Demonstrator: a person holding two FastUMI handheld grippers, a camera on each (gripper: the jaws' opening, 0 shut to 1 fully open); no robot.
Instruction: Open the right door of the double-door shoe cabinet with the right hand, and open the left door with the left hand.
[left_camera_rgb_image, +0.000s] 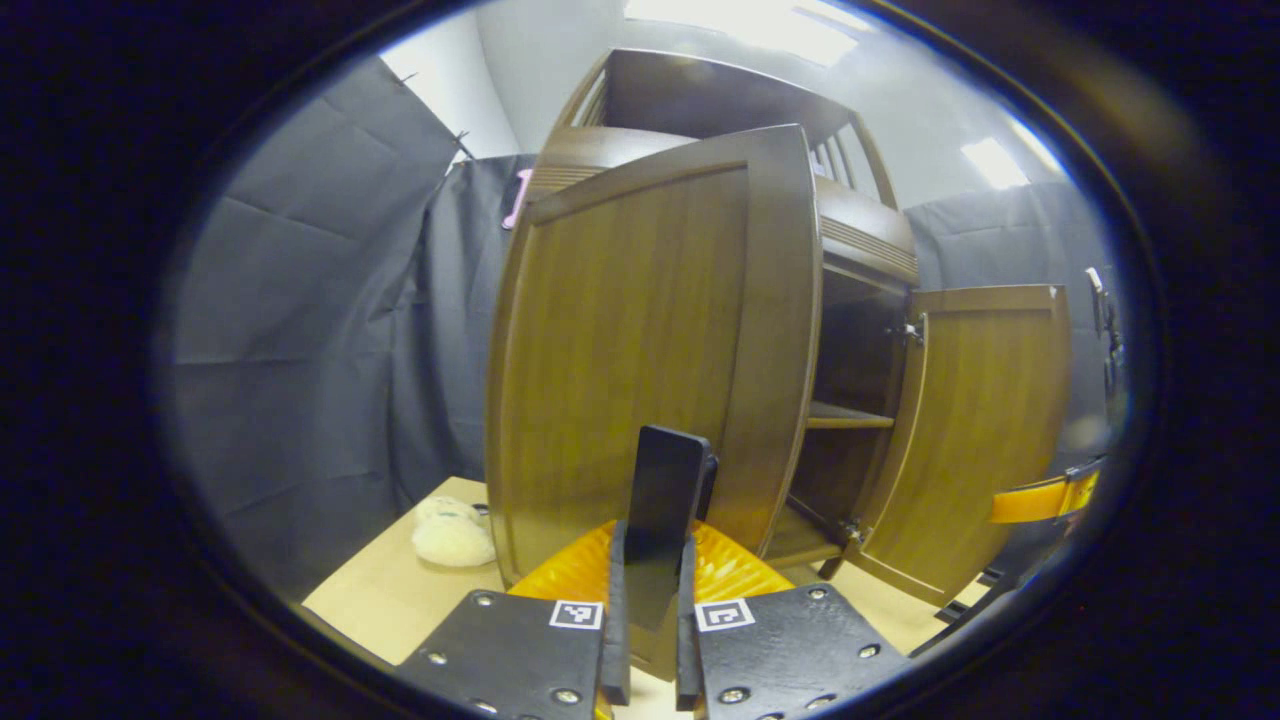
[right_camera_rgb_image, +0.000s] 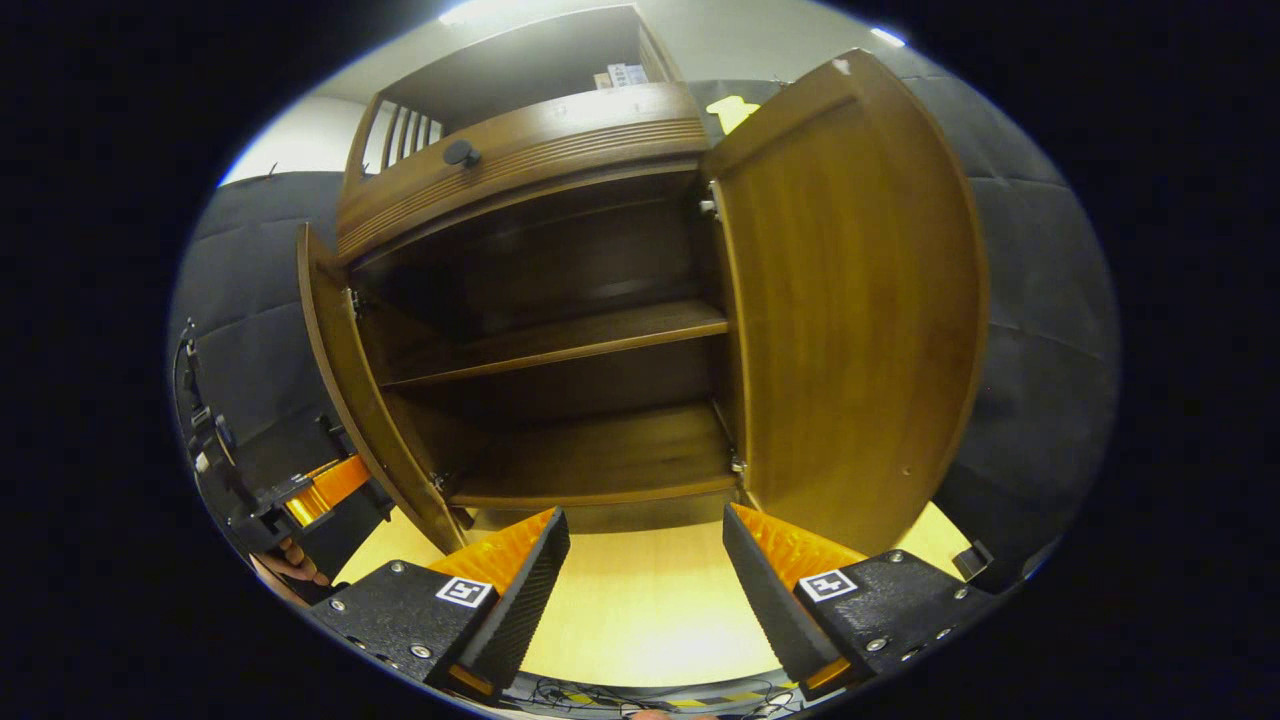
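Note:
The brown wooden shoe cabinet (right_camera_rgb_image: 560, 150) stands with both doors swung out. In the left gripper view the left door (left_camera_rgb_image: 620, 350) is close in front of me, and my left gripper (left_camera_rgb_image: 651, 535) is shut on its black bar handle (left_camera_rgb_image: 668, 480). The right door (left_camera_rgb_image: 985, 440) hangs wide at the right. In the right gripper view the left door (right_camera_rgb_image: 340, 370) shows edge-on and the right door (right_camera_rgb_image: 850, 320) stands wide. My right gripper (right_camera_rgb_image: 645, 575) is open, holds nothing and sits low before the bare shelves (right_camera_rgb_image: 560, 340). The left gripper (right_camera_rgb_image: 300, 500) and a hand (right_camera_rgb_image: 290, 560) show beside the left door.
A white fluffy object (left_camera_rgb_image: 452, 535) lies on the light wooden floor (right_camera_rgb_image: 640, 600) left of the cabinet. A drawer with a dark knob (right_camera_rgb_image: 461, 152) and an open upper shelf sit above the doors. Cables (right_camera_rgb_image: 600, 690) lie at the near edge.

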